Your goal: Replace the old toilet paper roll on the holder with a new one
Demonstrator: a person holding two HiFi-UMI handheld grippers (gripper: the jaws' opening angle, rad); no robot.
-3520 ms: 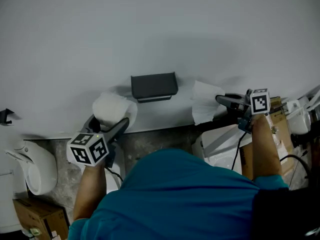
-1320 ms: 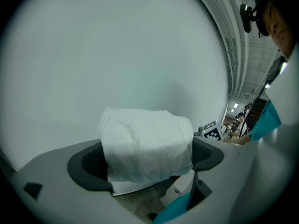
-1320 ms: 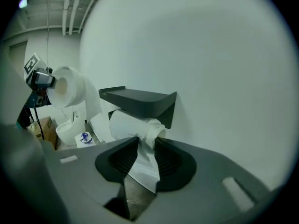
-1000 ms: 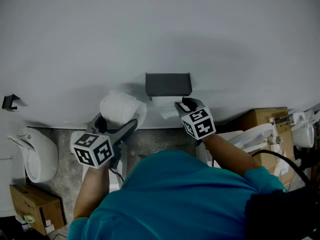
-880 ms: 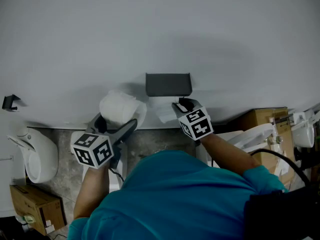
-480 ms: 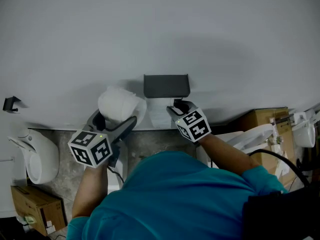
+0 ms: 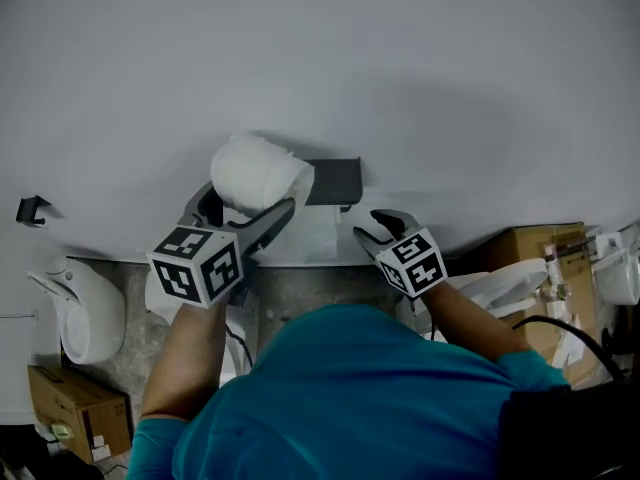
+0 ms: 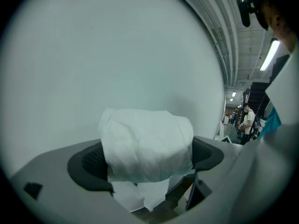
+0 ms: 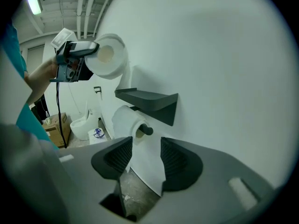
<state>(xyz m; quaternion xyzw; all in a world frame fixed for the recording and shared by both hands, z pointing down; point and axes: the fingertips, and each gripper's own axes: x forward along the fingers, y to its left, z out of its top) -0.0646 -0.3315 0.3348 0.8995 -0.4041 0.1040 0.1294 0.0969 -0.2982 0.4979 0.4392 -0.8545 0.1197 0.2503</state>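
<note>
My left gripper [image 7: 250,198] is shut on a white toilet paper roll [image 7: 258,168], held high against the wall just left of the dark holder shelf [image 7: 335,180]. In the left gripper view the roll [image 8: 147,139] fills the gap of that gripper [image 8: 145,160], with a loose sheet hanging below it. Another roll [image 9: 128,120] sits on the holder's bar under the shelf [image 9: 149,99]. Its hanging sheet [image 9: 147,164] drops into the gap of my right gripper [image 9: 145,153], whose jaws are opening; the pads do not press on it. In the head view the right gripper [image 7: 372,226] is just below and right of the holder.
A white toilet [image 7: 85,313] and a cardboard box [image 7: 55,423] stand on the floor at the left. Another cardboard box [image 7: 530,243] and white fixtures [image 7: 620,268] are at the right. A small black hook [image 7: 30,208] is on the wall at the far left.
My left gripper has risen with the roll, up beside the holder shelf. My right gripper has drawn back and down from the holder's roll, and its jaws have spread apart.
</note>
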